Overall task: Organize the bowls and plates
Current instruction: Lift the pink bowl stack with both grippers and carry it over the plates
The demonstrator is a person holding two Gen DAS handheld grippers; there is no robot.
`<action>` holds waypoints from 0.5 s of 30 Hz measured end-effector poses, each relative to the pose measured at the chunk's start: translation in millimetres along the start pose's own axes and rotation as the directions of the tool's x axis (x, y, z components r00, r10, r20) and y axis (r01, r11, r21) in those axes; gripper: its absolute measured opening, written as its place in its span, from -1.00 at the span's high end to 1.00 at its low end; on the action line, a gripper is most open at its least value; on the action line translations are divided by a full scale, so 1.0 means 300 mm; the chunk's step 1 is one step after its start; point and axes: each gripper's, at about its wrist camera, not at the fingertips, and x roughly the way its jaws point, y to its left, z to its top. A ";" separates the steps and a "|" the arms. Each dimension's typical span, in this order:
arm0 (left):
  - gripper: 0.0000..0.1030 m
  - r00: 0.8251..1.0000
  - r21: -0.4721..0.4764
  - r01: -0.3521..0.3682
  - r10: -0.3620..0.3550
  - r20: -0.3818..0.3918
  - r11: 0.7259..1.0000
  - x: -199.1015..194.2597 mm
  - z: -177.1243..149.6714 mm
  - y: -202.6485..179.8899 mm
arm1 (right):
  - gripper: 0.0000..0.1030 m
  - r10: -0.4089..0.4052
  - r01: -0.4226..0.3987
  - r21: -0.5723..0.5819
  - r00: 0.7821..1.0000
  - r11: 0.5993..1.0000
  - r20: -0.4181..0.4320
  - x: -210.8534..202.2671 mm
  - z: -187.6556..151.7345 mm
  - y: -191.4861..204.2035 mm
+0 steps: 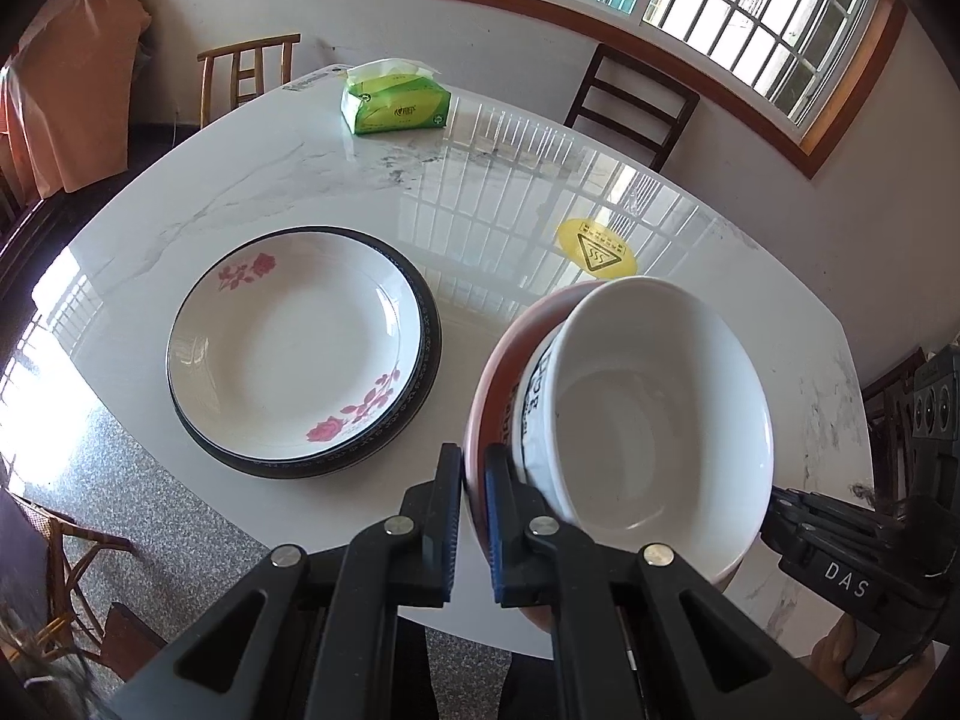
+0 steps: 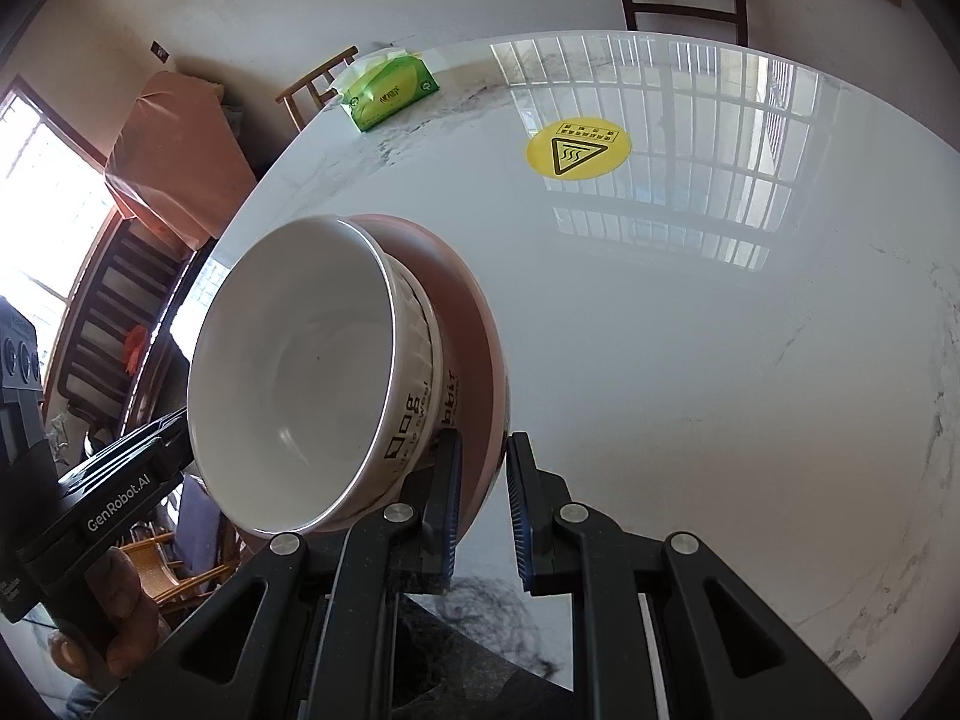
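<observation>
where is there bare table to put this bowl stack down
Widest bare marble: right of the bowl stack, below the yellow warning sticker. A narrower patch lies between the stacked plates and the tissue pack. The near edge is crowded: plates and both grippers, left and right, clamp the stack's rim.

Most of the table (image 2: 690,330) is lying open, especially the whole right half where only a flat yellow sticker (image 2: 579,147) is sitting. The stacked plates (image 1: 300,348) are taking up the left near part, and a tissue pack (image 1: 393,99) is blocking the far left corner. Chairs (image 1: 630,102) are crowding the far edge.
</observation>
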 end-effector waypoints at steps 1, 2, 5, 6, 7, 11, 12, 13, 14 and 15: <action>0.89 1.000 -0.004 -0.001 0.001 0.001 1.000 -0.005 0.002 0.009 | 0.68 -0.001 0.001 -0.004 1.000 1.000 0.000 0.001 0.002 0.009; 0.89 1.000 -0.007 -0.002 0.002 0.003 1.000 -0.010 0.004 0.016 | 0.68 -0.001 0.001 -0.007 1.000 1.000 0.001 -0.001 0.003 0.017; 0.90 1.000 -0.018 -0.004 0.004 0.008 1.000 -0.023 0.012 0.040 | 0.68 0.000 0.000 -0.019 1.000 1.000 -0.002 0.004 0.015 0.043; 0.90 1.000 -0.022 -0.005 0.006 0.010 1.000 -0.027 0.015 0.046 | 0.68 0.001 -0.001 -0.022 1.000 1.000 -0.002 0.004 0.017 0.052; 0.90 1.000 -0.024 -0.006 0.007 0.011 1.000 -0.030 0.020 0.054 | 0.68 0.001 -0.001 -0.026 1.000 1.000 -0.003 0.006 0.020 0.061; 0.90 1.000 -0.041 -0.010 0.011 0.019 0.999 -0.046 0.031 0.090 | 0.68 0.005 -0.005 -0.040 1.000 0.999 -0.005 0.009 0.031 0.094; 0.90 1.000 -0.044 -0.012 0.013 0.023 0.999 -0.050 0.034 0.101 | 0.68 0.007 -0.007 -0.043 1.000 0.999 -0.005 0.012 0.033 0.100; 0.90 1.000 -0.049 -0.014 0.016 0.025 0.999 -0.054 0.038 0.112 | 0.68 0.008 -0.008 -0.047 1.000 0.999 -0.006 0.014 0.037 0.109; 0.90 0.999 -0.055 -0.016 0.018 0.027 0.998 -0.059 0.042 0.123 | 0.68 0.008 -0.008 -0.052 1.000 0.999 -0.007 0.017 0.041 0.119; 0.90 0.999 -0.058 -0.019 0.021 0.030 0.998 -0.064 0.045 0.133 | 0.68 0.009 -0.009 -0.056 1.000 0.998 -0.007 0.020 0.045 0.129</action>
